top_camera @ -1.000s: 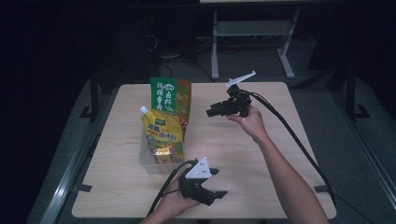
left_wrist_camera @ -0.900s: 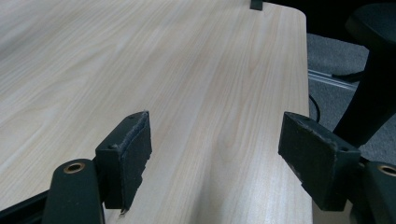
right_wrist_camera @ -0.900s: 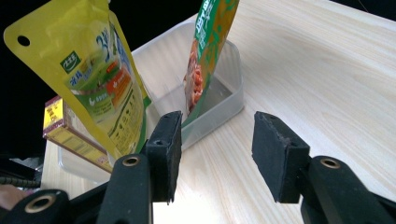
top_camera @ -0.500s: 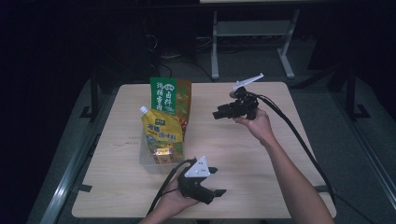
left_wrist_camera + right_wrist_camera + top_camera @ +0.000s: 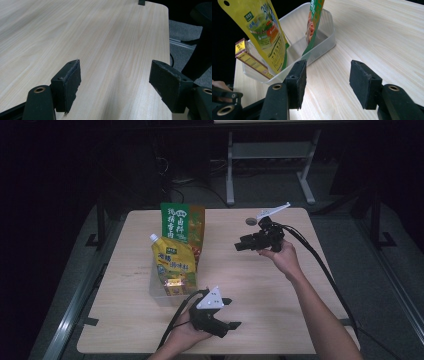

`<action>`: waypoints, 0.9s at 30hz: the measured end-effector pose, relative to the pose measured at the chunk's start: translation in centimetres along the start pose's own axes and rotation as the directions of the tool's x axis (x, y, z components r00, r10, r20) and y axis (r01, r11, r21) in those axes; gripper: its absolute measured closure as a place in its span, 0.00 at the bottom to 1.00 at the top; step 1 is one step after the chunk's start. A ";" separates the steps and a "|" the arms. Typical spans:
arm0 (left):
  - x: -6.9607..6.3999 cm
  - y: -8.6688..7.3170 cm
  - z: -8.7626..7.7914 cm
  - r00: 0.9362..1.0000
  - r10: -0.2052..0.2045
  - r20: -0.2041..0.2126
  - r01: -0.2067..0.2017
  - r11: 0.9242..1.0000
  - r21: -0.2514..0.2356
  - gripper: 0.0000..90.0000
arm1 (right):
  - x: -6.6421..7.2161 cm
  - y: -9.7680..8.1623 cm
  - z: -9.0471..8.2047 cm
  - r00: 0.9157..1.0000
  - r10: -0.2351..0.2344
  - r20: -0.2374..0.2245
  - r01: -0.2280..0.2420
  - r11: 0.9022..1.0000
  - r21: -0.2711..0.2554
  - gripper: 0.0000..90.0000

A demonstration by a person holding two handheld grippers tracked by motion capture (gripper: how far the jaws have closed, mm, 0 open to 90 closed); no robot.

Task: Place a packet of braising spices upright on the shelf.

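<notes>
Here the right gripper (image 5: pixel 239 246) hangs over the table (image 5: pixel 310 285) just beside the clear bin (image 5: pixel 322 47), jaws apart and just opening, nothing between them. The bin holds a yellow pouch (image 5: pixel 172 262), a green packet (image 5: pixel 181 223) and a small box (image 5: pixel 175 286). Near the table's front edge, the left gripper (image 5: pixel 231 314) rests wide open and empty.

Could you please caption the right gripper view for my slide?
Open right gripper facing a clear bin holding a yellow pouch.

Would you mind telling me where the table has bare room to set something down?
Bare wood lies left of the clear bin, and across the table on the right. It is crowded around the bin's yellow pouch and green pouch.
</notes>
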State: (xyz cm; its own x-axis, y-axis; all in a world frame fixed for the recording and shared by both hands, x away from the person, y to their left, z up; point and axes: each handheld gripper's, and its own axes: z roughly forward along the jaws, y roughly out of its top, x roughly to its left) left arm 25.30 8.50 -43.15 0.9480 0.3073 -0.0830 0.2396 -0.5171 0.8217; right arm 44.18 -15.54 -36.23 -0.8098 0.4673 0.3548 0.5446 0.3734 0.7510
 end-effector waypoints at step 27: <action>0.4 -0.1 -0.1 1.000 0.000 -0.023 0.000 1.000 0.011 0.25 | 0.1 -5.3 -3.4 0.999 0.034 0.024 -0.034 0.999 -0.013 0.47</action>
State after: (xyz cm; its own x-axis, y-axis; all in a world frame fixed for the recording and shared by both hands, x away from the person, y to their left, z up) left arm 25.64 8.72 -43.19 0.9429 0.3254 -0.0704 0.2424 -0.5261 0.8152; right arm 40.49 -20.20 -38.31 -0.7852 0.4988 0.3670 0.5690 0.3472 0.7455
